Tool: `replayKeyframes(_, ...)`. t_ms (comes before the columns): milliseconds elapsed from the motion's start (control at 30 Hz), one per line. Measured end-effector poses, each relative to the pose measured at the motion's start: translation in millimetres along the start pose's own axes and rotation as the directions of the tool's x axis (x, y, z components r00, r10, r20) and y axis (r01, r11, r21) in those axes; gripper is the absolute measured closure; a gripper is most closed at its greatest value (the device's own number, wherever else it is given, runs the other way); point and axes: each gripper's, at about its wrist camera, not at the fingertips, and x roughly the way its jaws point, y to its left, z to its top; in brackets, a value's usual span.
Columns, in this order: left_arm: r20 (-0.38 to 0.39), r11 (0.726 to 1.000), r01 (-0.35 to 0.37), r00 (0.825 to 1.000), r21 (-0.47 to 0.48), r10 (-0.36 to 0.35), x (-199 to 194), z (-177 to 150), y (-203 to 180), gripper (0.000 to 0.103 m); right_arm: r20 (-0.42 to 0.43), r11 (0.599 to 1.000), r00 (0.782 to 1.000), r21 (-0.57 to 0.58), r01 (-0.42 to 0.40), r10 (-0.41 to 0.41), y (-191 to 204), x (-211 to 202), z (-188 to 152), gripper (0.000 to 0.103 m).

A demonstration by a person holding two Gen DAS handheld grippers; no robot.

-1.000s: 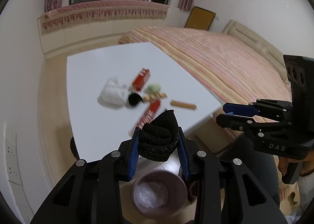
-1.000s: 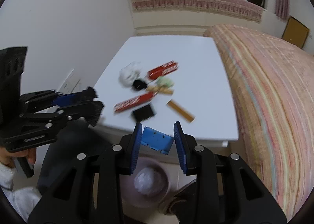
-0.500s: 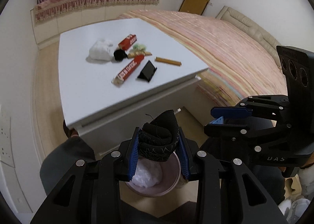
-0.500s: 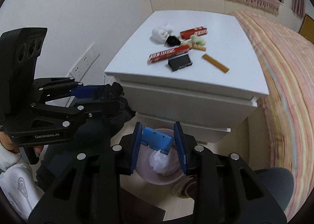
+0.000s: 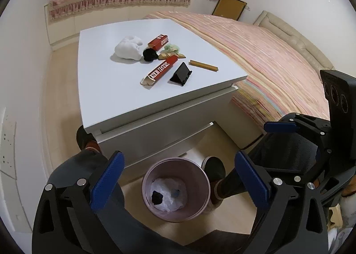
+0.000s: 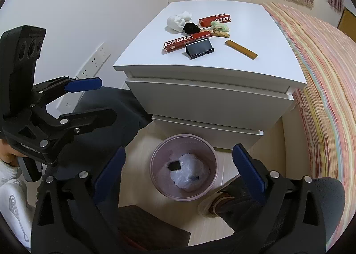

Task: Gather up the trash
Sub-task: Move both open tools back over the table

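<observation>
A white table [image 5: 106,89] with drawers stands in the middle of both views, against a striped pink bed [image 5: 267,58] on the right and a white wall on the left. A curtained window seat runs along the top. On the table lie a white wad [image 5: 129,48], a black lump [image 5: 149,54], two red boxes [image 5: 160,72], a black folded stand [image 5: 181,74], a tan stick [image 5: 203,65] and some greenish scraps, hard to make out.

At the lower centre, on the pale wood floor, sits a pink bin [image 5: 176,189] lined with a white bag; a black scrap [image 5: 157,197] and a bit of blue lie inside.

The left claw [image 5: 178,181] and right claw [image 6: 179,170] both hang above the bin, jaws just sprung wide, nothing between them. Dark trouser legs and a shoe are partly cut off beside the bin.
</observation>
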Motion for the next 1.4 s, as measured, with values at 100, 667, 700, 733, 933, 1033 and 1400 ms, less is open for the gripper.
replayKeyframes(100, 0.003, 1.0, -0.007, 1.0, -0.005, 0.007, 0.4, 1.3, 2.3, 0.008, 0.002, 1.0, 1.0, 0.004, -0.001, 0.001, -2.4, 1.4, 1.8, 0.007)
replayKeyframes(667, 0.049, 0.999, -0.05, 0.998, -0.004, 0.05, 3.6, 62.3, 39.8, 0.008, 0.055, 0.998, 0.998, -0.044, 0.044, -0.042, -39.1, -4.6, 67.0, 0.007)
replayKeyframes(700, 0.05, 0.999, -0.055, 0.997, -0.001, 0.055, 4.8, 67.9, 43.1, 0.008, 0.057, 0.997, 0.997, -0.053, 0.05, -0.047, -40.9, -4.1, 72.5, 0.007)
replayKeyframes(733, 0.052, 0.998, -0.061, 0.997, 0.001, 0.06, 6.4, 74.8, 46.9, 0.008, 0.059, 0.996, 0.997, -0.065, 0.059, -0.055, -43.5, -3.1, 79.7, 0.007)
replayKeyframes(933, 0.039, 0.998, -0.062, 0.997, 0.0, 0.062, 21.4, 108.9, 65.8, 0.008, 0.052, 0.991, 0.996, -0.112, 0.077, -0.071, -58.4, 11.1, 108.9, 0.007)
replayKeyframes(1033, 0.024, 0.998, -0.057, 0.998, -0.002, 0.057, 33.5, 125.5, 73.8, 0.008, 0.037, 0.987, 0.996, -0.14, 0.082, -0.077, -65.9, 21.6, 119.4, 0.007)
replayKeyframes(1400, -0.018, 0.999, -0.043, 0.999, -0.027, 0.042, 78.4, 163.4, 93.3, 0.008, -0.021, 0.98, 0.998, -0.189, 0.058, -0.063, -85.0, 57.4, 140.7, 0.015)
